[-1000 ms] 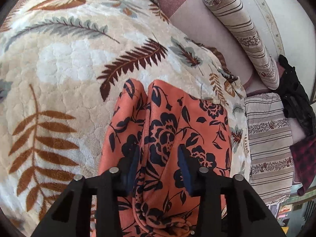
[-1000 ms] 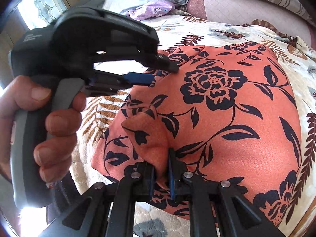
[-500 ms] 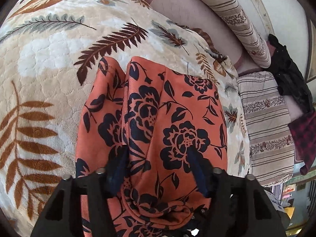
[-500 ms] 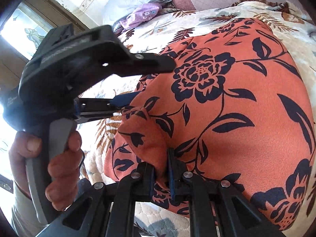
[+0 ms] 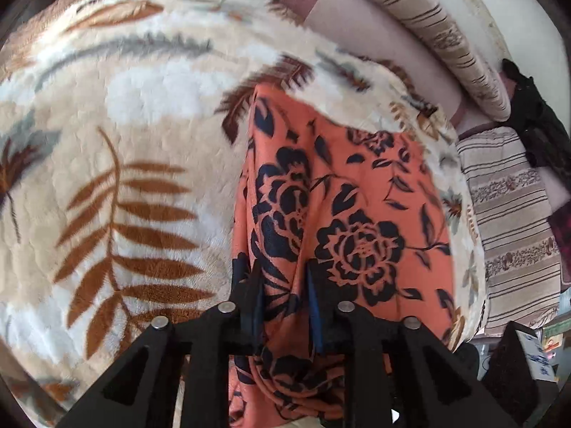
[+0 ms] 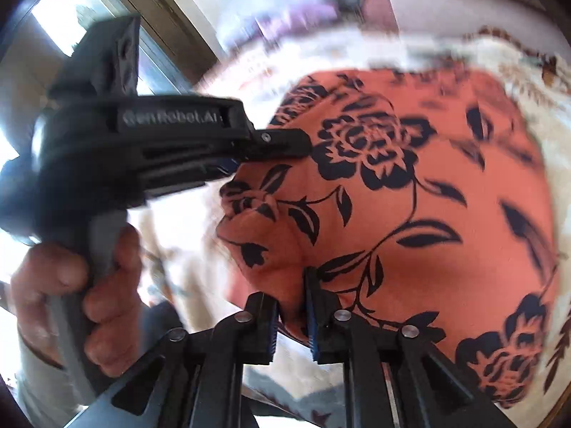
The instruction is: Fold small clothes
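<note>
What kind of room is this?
Probably a bedroom at home: a leaf-print blanket spread over a bed, striped bolsters along the wall, and a window beside it.

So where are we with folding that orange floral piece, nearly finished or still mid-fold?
Mid-fold. Done: the orange floral garment is gathered on the leaf-print blanket. In hand: the left gripper and right gripper each pinch a bunched edge near you. Left: lay those edges flat, release, tidy.
</note>
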A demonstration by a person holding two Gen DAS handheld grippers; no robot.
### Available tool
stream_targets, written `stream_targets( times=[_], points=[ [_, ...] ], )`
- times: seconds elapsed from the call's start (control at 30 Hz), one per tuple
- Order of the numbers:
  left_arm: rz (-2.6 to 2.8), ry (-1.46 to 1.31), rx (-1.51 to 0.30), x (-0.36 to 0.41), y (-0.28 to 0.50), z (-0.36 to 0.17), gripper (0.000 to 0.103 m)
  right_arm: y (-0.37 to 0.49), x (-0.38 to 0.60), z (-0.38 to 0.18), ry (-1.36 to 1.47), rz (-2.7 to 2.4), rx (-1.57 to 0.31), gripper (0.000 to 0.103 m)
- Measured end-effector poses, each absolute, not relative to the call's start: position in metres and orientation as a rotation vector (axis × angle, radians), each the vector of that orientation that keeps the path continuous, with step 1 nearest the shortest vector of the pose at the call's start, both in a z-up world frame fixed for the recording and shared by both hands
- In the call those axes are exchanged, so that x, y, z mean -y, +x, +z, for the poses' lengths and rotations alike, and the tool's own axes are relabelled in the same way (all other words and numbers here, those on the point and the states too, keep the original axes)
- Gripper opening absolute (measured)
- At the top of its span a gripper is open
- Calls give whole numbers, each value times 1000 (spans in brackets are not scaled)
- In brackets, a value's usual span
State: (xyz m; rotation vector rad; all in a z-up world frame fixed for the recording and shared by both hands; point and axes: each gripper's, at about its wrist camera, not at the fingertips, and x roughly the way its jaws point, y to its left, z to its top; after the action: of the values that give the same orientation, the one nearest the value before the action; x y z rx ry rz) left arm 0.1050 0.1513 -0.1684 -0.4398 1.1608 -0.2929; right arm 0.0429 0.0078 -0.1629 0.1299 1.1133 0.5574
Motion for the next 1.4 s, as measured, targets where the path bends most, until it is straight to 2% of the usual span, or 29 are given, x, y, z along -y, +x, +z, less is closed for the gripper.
stream_targets(
  times=[0.07, 0.1, 0.13, 0.2, 0.3, 0.43, 0.6, 1.4],
  points=[
    [-310, -462, -1120, -159, 100, -166, 42, 34, -8, -154, 100, 574, -1062, 21],
    [-290, -467, -1117, -162, 97, -159, 51, 31, -7, -150, 105, 596, -1064, 29],
    [-254, -451, -1098, -164, 94, -151, 56, 28, -5, -146, 127, 617, -1063, 45],
    [-202, -351, -1037, -163, 84, -129, 58, 22, 5, -138, 178, 648, -1042, 70],
    [-106, -200, -971, -160, 68, -102, 64, 13, 29, -125, 236, 615, -993, 70],
    [-5, -136, -918, -167, 52, -78, 65, 12, 67, -107, 334, 523, -905, 70],
    [121, -54, -881, -168, 41, -56, 68, 33, 95, -105, 408, 458, -925, 71],
    [232, 94, -884, -140, 37, -47, 68, 29, 115, -130, 459, 514, -974, 71]
  ],
)
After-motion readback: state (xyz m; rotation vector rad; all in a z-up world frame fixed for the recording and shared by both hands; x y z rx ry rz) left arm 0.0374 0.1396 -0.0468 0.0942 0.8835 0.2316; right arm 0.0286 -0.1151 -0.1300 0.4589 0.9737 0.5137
